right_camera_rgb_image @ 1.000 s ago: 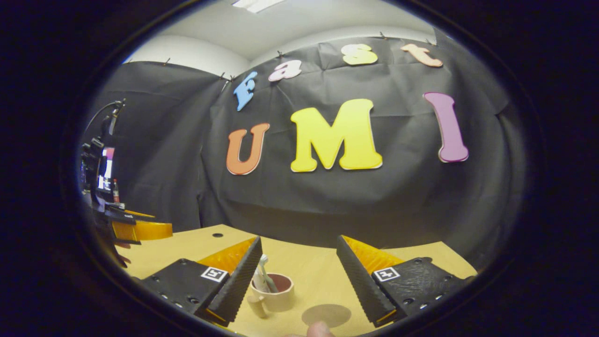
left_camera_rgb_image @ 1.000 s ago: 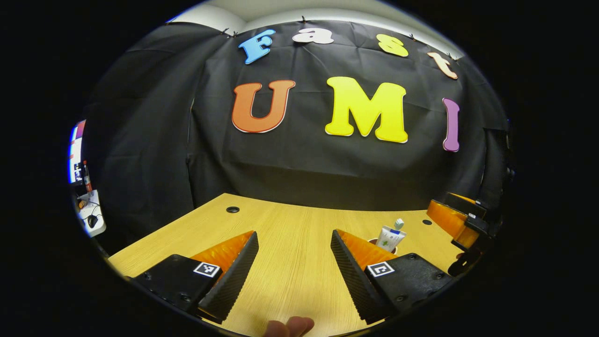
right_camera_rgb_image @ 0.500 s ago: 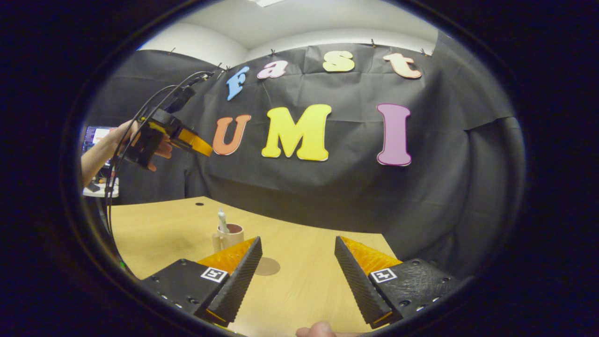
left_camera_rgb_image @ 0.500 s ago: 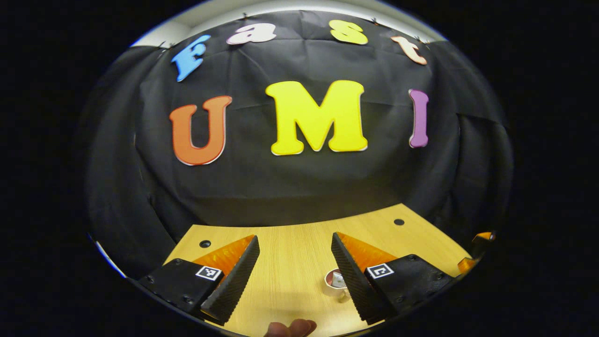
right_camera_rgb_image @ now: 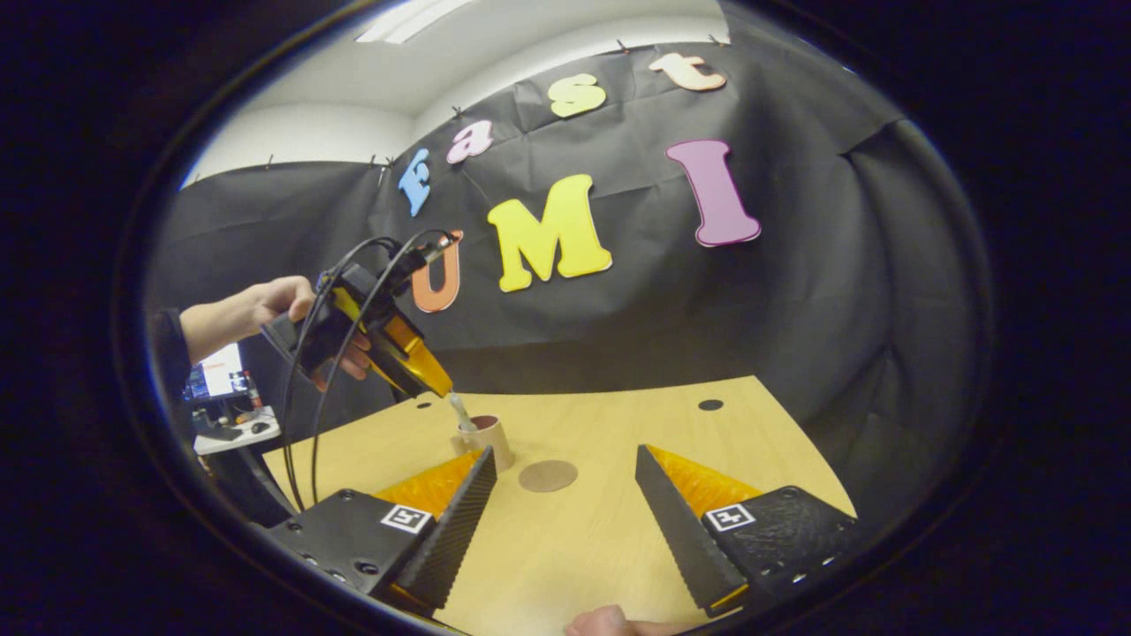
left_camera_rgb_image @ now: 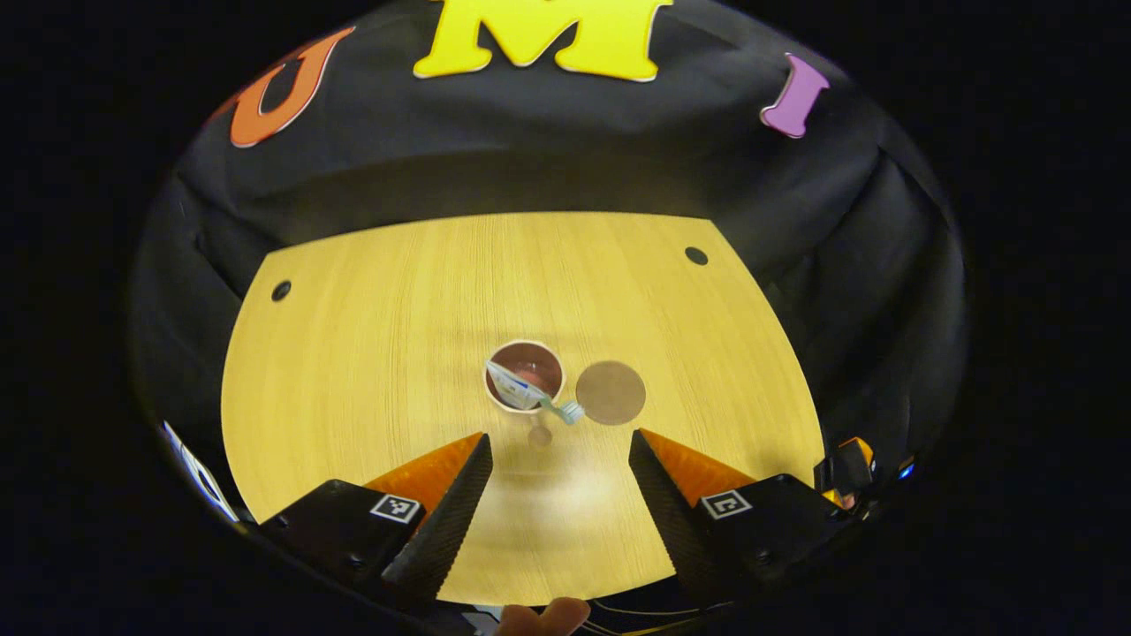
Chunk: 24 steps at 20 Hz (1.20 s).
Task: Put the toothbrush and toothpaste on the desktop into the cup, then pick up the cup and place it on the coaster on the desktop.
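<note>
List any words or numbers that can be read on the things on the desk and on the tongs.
Toothpaste tube in the cup: print too small to read.
Toothbrush, coaster, desk: no text visible.
Left tongs: square markers, black-and-white patterns, no words.
Right tongs: square tags of the same kind, no words.

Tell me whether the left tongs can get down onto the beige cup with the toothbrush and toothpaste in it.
Probably yes. The left tongs are open and look down from above the beige cup on the wooden desktop. Nothing lies between them; the round brown coaster sits beside the cup, and the right tongs are off to the side.
</note>
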Each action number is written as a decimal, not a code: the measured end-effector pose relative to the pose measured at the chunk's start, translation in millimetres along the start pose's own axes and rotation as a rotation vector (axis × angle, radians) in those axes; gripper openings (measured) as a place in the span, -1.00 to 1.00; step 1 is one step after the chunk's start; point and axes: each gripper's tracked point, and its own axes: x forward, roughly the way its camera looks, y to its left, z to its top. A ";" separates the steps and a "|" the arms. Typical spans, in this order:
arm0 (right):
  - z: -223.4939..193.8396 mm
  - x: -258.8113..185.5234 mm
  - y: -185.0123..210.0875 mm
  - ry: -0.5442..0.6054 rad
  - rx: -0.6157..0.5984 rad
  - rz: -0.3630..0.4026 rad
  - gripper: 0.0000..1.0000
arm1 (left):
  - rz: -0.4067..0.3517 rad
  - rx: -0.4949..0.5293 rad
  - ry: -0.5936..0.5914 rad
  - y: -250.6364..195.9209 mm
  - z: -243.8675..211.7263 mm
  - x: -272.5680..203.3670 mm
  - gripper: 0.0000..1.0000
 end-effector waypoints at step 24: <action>-23.0 -25.4 29.2 -0.024 -0.159 0.085 0.91 | 0.054 -0.082 0.312 -22.3 0.6 95.7 0.87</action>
